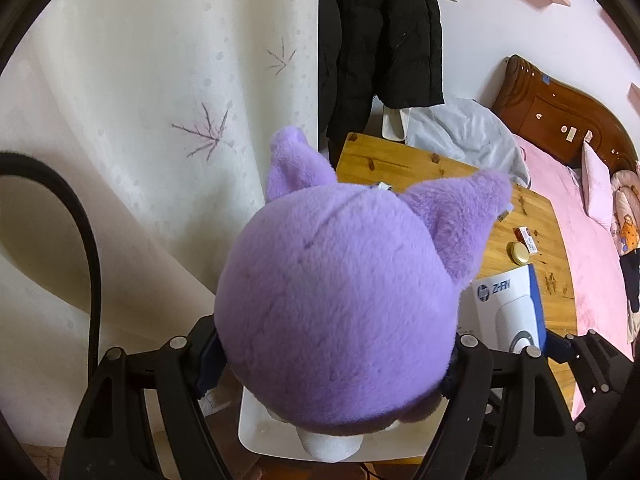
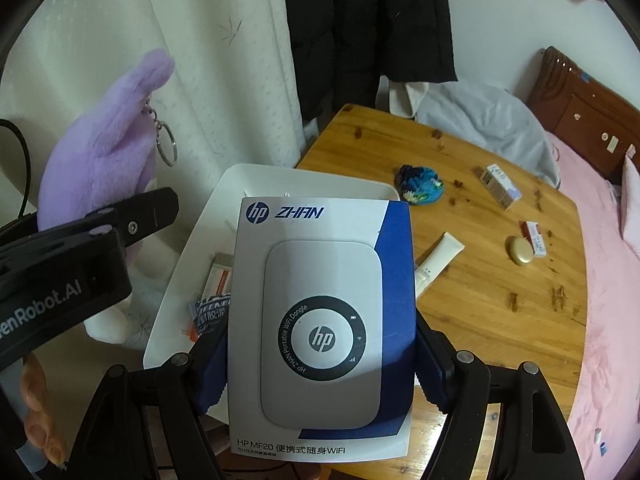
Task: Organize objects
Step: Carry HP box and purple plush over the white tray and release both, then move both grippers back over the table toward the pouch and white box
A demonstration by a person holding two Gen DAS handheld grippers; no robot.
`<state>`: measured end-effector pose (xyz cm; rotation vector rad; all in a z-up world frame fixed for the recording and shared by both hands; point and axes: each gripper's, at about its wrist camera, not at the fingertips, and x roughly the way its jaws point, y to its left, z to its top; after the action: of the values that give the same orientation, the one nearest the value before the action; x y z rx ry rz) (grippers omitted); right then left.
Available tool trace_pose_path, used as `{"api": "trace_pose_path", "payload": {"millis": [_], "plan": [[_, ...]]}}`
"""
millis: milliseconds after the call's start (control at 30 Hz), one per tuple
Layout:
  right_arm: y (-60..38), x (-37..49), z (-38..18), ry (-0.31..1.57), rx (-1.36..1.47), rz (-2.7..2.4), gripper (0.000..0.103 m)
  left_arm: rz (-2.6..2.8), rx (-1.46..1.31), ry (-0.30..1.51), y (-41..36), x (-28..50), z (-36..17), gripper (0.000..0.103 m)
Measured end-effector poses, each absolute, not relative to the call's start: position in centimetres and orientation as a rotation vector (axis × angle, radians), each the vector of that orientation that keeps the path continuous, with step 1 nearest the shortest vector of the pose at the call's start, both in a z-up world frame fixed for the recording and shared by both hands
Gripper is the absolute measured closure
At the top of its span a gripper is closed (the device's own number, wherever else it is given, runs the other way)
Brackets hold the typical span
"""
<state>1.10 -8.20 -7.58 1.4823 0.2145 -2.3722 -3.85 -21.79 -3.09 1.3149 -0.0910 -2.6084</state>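
The left gripper (image 1: 332,364) is clamped on a purple plush (image 1: 340,300), its pads pressed into the round head from both sides. The plush hangs over a white tray (image 1: 256,432) at the near left corner of the table (image 1: 400,160); its ears point away from the camera and a key ring (image 2: 166,146) dangles from one ear. Whether its white feet touch the tray I cannot tell, since the head hides most of them.

The right gripper (image 2: 320,376) grips an HP box (image 2: 320,320), white and blue, with a picture of a portable WiFi dongle on its face. The pads press on the two long edges of the box, which is held face up above the right half of the tray. In the tray beneath it lie a small orange-and-white packet (image 2: 218,276) and a dark printed sachet (image 2: 210,312), both partly hidden by the box.

Just right of the tray a white tube (image 2: 436,258) lies on the wood. Farther out are a blue pouch (image 2: 420,186), a small carton (image 2: 500,186), a gold tin (image 2: 520,251) and a red-and-white box (image 2: 535,236) just beside it.

Beyond the table hang a curtain (image 1: 160,100) and a black coat (image 1: 380,40); a bed (image 1: 580,240) with pink bedding lies along its right side.
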Motion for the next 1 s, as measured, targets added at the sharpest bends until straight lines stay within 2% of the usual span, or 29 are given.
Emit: {"api": "trace_pose_path", "payload": {"millis": [333,400,533,1000], "plan": [[-8.9,1.1,-8.8,0.209,1.528,-2.292,0.025,-2.594,1.333,-0.079,-22.4,-3.7,-3.6,0.018],[-8.8,1.1,-8.7,0.200,1.519,-2.287,0.025,-2.604,1.319,-0.089,-22.3,-3.7,-3.4,0.012],[-8.7,1.2,-8.4,0.191,1.499,-2.289,0.025,-2.622,1.297,-0.106,-22.0,-3.7,-3.0,0.008],[-7.8,1.2,-7.8,0.187,1.471,-2.318,0.025,-2.642,1.269,-0.119,-21.1,-3.8,-2.4,0.007]]}}
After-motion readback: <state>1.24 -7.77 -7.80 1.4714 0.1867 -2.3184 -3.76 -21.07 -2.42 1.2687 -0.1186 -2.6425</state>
